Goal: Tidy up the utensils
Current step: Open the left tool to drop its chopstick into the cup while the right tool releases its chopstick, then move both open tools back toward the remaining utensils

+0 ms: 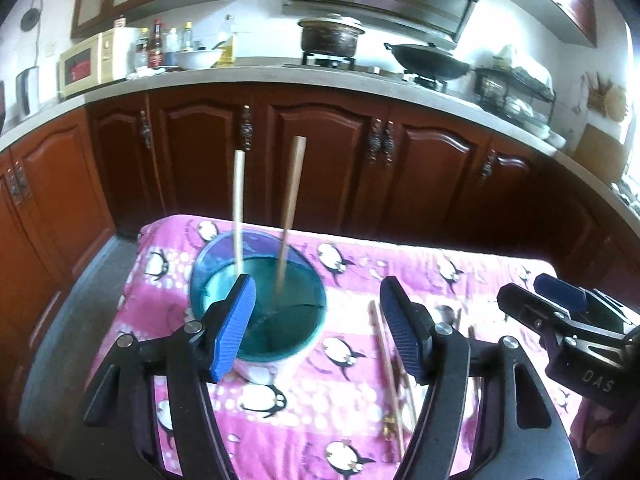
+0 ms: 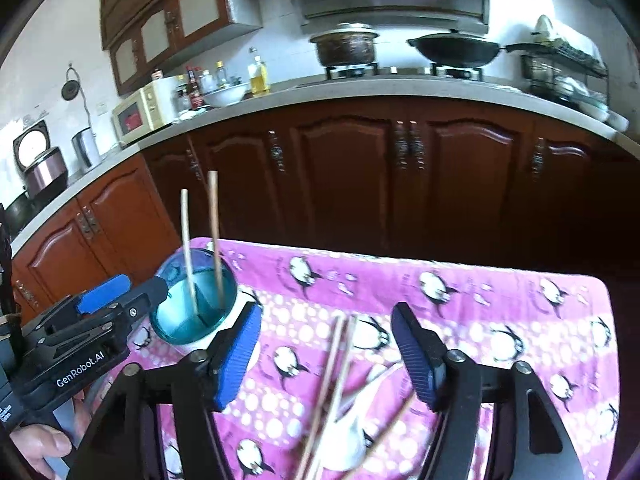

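Two pale wooden chopsticks (image 1: 289, 208) stand tilted in a round teal plastic cup (image 1: 259, 300) at the far left part of the counter, which is draped in a pink penguin-print cloth (image 1: 420, 272). More loose wooden chopsticks (image 2: 332, 384) lie crossed on the cloth beside a white spoon (image 2: 352, 432), well right of the cup. The left tongs (image 1: 318, 332) gape wide, empty, just before the cup. The right tongs (image 2: 326, 360) also gape wide, empty, above the loose chopsticks.
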### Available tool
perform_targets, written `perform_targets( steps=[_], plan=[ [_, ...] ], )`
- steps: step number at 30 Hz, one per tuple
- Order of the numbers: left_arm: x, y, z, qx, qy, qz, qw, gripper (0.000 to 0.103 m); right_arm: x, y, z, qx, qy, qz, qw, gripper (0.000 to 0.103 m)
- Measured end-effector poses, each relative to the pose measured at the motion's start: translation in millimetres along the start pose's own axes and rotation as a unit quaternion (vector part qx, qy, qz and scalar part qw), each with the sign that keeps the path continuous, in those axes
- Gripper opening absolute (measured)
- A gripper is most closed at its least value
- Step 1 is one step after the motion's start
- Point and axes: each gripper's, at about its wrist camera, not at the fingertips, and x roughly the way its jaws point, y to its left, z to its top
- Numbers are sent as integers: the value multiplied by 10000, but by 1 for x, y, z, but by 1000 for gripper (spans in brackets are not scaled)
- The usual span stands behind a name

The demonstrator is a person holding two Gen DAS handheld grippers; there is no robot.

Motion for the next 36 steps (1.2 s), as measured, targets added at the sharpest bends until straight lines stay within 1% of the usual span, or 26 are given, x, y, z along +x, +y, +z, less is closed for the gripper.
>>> perform_targets(
  steps=[2, 4, 6, 12, 16, 19, 23, 29, 36],
  plan=[
    [-1, -11, -1, 132, -1, 24, 9999, 67, -5, -8, -4, 40, 18, -78, 10000, 68],
    [-3, -20, -3, 229, 11, -32, 9997, 71, -8, -15, -6, 72, 53, -153, 9998, 68],
    [-3, -28, -3, 325, 17, -92, 9994, 78, -12, -22, -9, 126, 68, -221, 9997, 68],
    [-4, -48, -4, 622, -18, -120, 9980, 78, -20, -42, -15, 268, 92, -351, 9990, 68],
    [-2, -55, -7, 707, 29, -139, 9974, 78, -25, -51, -19, 233, 104, -472, 9986, 68],
    [0, -58, -9, 725, 30, -163, 9972, 79, -27, -59, -22, 303, 103, -467, 9984, 68],
    [5, -59, -10, 703, 181, -289, 9969, 79, -29, -65, -27, 317, 142, -482, 9982, 68],
    [14, -52, -16, 617, 396, -344, 9967, 79, -24, -73, -34, 349, 289, -509, 9977, 68],
    [33, -38, -28, 302, 924, -645, 9932, 78, -13, -82, -42, 421, 480, -508, 9967, 68]
  ],
)
